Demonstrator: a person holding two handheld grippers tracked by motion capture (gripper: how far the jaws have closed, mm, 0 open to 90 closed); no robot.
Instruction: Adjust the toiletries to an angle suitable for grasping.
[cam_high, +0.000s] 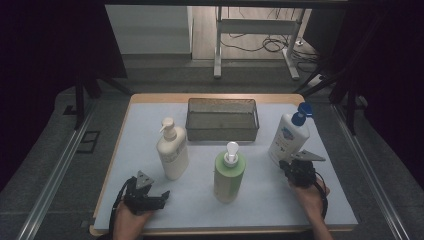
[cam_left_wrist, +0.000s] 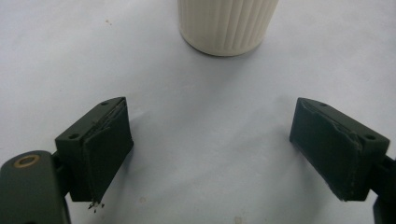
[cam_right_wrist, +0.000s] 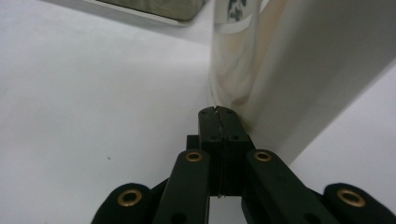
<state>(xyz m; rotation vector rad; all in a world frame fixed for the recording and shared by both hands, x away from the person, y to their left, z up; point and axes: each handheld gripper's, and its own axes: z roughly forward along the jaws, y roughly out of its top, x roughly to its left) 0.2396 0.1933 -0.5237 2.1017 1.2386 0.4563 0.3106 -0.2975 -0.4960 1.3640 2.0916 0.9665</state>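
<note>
At the left of the counter (cam_high: 320, 210), the left gripper (cam_high: 159, 196) rests low near the front edge, its jaws spread wide with nothing between them; in the left gripper view the ribbed base of the cream pump bottle (cam_left_wrist: 227, 25) stands ahead of them, well apart. In the middle stands a green pump bottle (cam_high: 229, 176), and behind it, toward the far edge, a dark mesh basket (cam_high: 222, 119) sits with nothing visible in it. At the right, the white bottle with the blue cap (cam_high: 288, 138) stands upright, and the right gripper (cam_right_wrist: 218, 113) comes in low at its foot with its jaws pressed fully together, holding nothing; the tips appear to be just at the bottle's base, though whether they touch it I cannot tell. The step in hand looks like an approach to this right-hand bottle, possibly to nudge it or to set up a grasp. To pick it up, the jaws would first have to open wider than the bottle's body and then close around it above the base.
</note>
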